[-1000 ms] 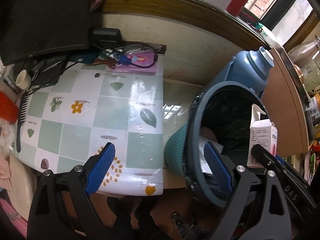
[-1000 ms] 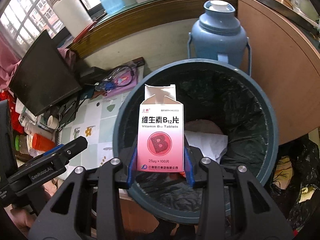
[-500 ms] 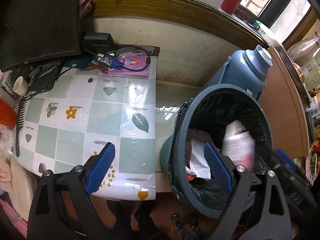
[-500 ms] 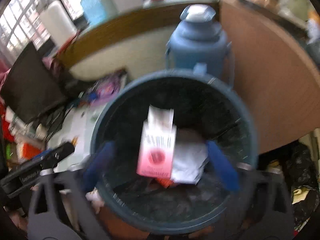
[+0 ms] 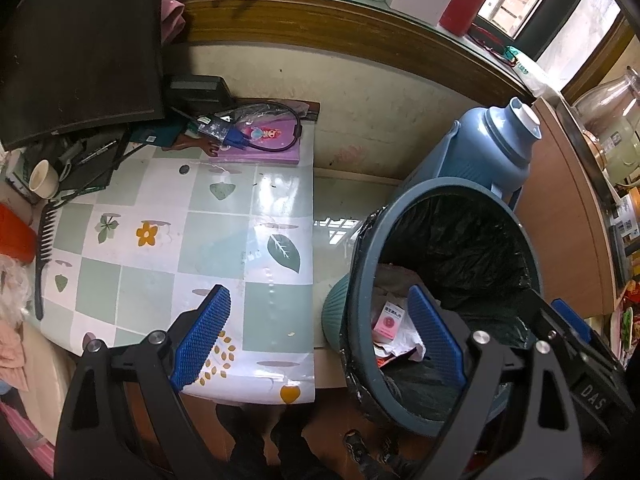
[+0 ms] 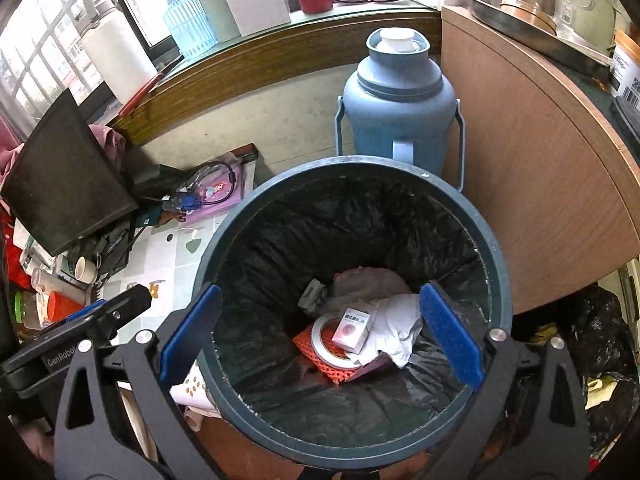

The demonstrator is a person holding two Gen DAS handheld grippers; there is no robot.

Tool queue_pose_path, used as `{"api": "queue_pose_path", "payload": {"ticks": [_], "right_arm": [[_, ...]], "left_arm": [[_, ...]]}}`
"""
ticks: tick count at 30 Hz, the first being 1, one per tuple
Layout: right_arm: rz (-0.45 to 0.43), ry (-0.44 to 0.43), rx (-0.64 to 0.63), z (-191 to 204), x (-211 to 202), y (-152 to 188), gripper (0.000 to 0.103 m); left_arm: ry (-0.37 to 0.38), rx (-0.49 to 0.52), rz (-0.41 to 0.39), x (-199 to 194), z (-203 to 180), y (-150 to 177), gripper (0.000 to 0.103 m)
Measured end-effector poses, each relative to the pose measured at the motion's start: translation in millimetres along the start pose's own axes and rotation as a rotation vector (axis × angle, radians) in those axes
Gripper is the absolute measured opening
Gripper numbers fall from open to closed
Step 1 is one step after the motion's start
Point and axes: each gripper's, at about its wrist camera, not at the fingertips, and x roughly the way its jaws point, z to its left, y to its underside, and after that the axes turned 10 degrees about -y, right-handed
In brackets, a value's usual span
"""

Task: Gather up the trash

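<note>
A dark blue bin (image 6: 280, 178) lined with a black bag stands beside the table. The pink vitamin box (image 6: 354, 330) lies at its bottom, on a roll of tape and crumpled white paper. My right gripper (image 6: 320, 292) hangs over the bin's mouth, open wide, with nothing between its blue pads. In the left wrist view the same box (image 5: 387, 322) shows inside the bin (image 5: 354, 256). My left gripper (image 5: 318, 292) is open too; one finger is over the tablecloth and the other over the bin, holding nothing.
A blue thermos jug (image 6: 400, 104) stands behind the bin, against a wooden cabinet side (image 6: 520, 160). On the table (image 5: 200, 240) are a black monitor (image 5: 80, 40), a purple book with a cable (image 5: 260, 140), a comb (image 5: 44, 240) and a paper cup (image 5: 40, 178).
My right gripper opened and let go of the pink box, which fell into the bin. My left gripper stayed open and barely moved.
</note>
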Motion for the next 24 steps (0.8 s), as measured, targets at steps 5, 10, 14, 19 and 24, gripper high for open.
{"api": "queue_pose_path", "payload": {"ticks": [5, 10, 14, 19, 24], "right_arm": [[-0.005, -0.006, -0.007, 10, -2, 4, 0.098], [-0.006, -0.022, -0.019, 25, -4, 8, 0.098], [-0.014, -0.038, -0.03, 42, -6, 10, 0.098], [-0.025, -0.057, -0.048, 65, -7, 11, 0.098], [-0.022, -0.077, -0.087, 98, -3, 17, 0.098]], "left_arm": [[0.007, -0.007, -0.016, -7, 8, 1, 0.088], [-0.002, -0.002, -0.04, -17, 18, 2, 0.091], [-0.008, -0.017, -0.039, -22, 33, 4, 0.091], [-0.014, -0.044, -0.055, -30, 60, 6, 0.091], [-0.039, -0.087, -0.073, -37, 96, 9, 0.098]]}}
